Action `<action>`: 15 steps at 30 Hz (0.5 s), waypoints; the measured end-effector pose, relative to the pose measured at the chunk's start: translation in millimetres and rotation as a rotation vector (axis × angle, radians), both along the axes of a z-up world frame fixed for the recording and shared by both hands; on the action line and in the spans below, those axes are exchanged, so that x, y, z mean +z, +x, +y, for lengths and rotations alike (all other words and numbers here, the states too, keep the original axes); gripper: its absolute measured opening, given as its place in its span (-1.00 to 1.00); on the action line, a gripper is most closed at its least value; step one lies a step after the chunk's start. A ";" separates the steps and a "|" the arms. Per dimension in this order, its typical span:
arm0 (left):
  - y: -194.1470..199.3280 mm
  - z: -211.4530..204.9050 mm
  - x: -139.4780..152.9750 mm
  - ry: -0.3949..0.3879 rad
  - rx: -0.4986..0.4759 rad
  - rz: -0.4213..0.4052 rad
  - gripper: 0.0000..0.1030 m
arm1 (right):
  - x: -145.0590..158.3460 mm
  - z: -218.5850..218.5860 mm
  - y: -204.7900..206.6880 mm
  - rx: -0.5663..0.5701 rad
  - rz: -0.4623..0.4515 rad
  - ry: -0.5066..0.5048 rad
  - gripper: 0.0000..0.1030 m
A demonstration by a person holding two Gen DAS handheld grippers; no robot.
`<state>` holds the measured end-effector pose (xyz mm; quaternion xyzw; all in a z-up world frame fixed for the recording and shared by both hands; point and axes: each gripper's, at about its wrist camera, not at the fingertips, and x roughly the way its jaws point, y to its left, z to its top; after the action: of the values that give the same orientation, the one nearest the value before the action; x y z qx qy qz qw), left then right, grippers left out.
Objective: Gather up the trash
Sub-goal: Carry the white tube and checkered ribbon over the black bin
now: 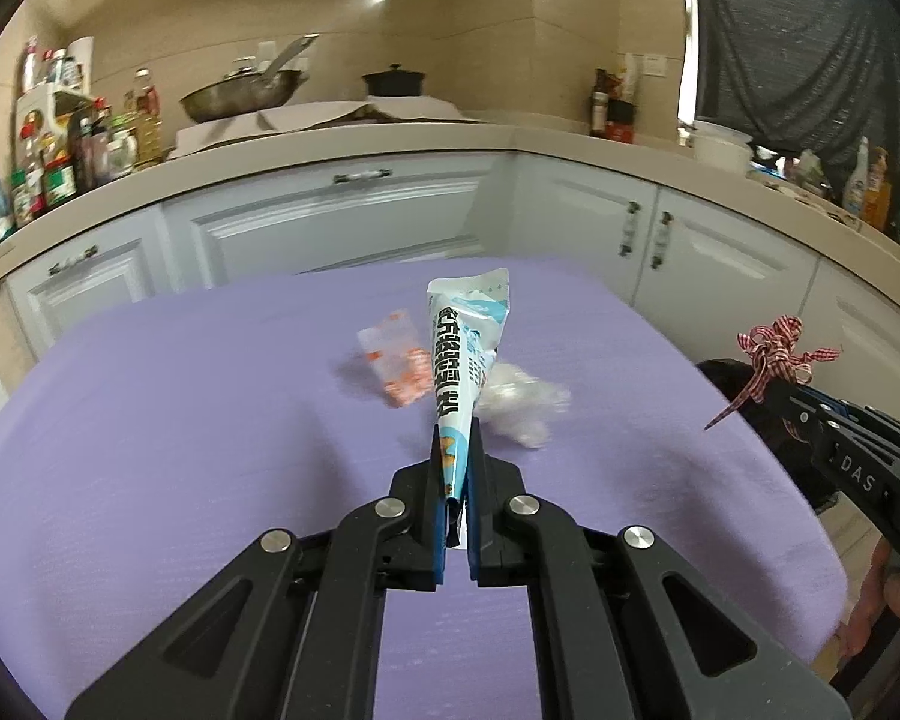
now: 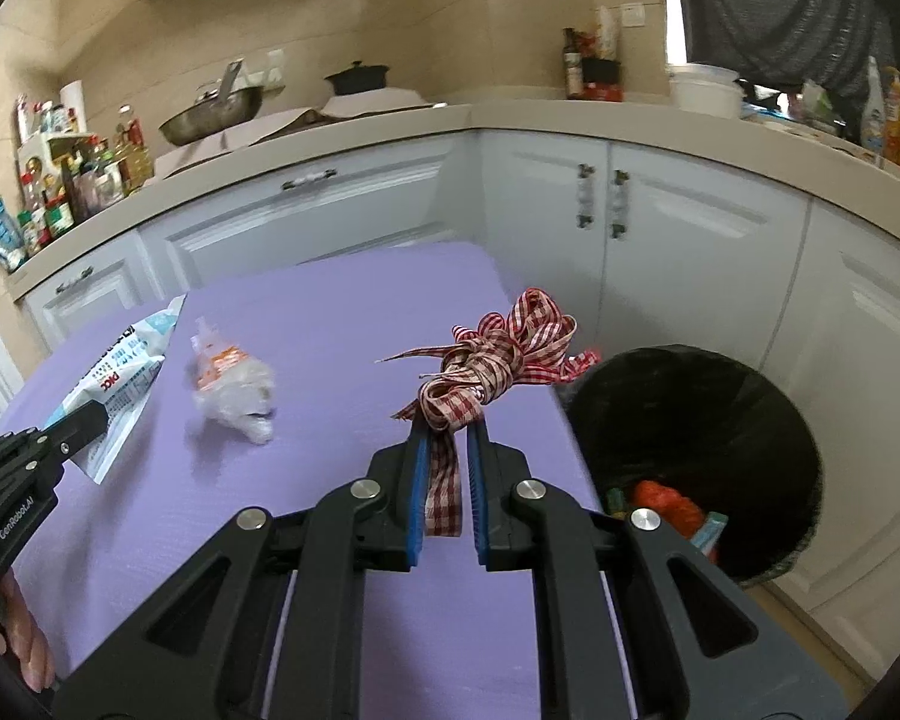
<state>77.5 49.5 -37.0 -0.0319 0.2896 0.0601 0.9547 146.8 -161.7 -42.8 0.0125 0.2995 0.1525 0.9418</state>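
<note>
My left gripper (image 1: 456, 429) is shut on a white and blue snack wrapper (image 1: 465, 348), held upright above the purple table (image 1: 180, 450). The wrapper also shows in the right wrist view (image 2: 120, 378). My right gripper (image 2: 448, 429) is shut on a bundle of red checked ribbon (image 2: 498, 354), held near the table's right edge; the ribbon also shows in the left wrist view (image 1: 774, 354). An orange and white wrapper (image 1: 396, 360) and a crumpled clear plastic bag (image 1: 522, 402) lie on the table. In the right wrist view they lie together (image 2: 234, 384).
A bin lined with a black bag (image 2: 696, 456) stands on the floor right of the table, with orange and teal trash inside. White cabinets (image 1: 354, 222) and a counter with bottles (image 1: 78, 150), a pan (image 1: 246, 96) and a pot run behind the table.
</note>
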 end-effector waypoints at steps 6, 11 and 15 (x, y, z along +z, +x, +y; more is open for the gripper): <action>10.0 -34.0 5.2 0.012 -0.071 -0.017 -0.90 | 1.4 -36.5 1.4 -0.063 -0.008 0.013 -0.77; 18.9 -59.5 7.6 0.016 -0.118 -0.024 -0.90 | 0.8 -65.0 1.1 -0.109 -0.014 0.016 -0.77; 27.7 -80.2 9.2 0.022 -0.157 -0.035 -0.90 | 1.7 -85.4 3.2 -0.143 -0.021 0.020 -0.77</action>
<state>105.2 -30.7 -27.8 0.0006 0.2739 -0.0122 0.9617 150.0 -247.0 -41.1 0.0416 0.2862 0.0880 0.9532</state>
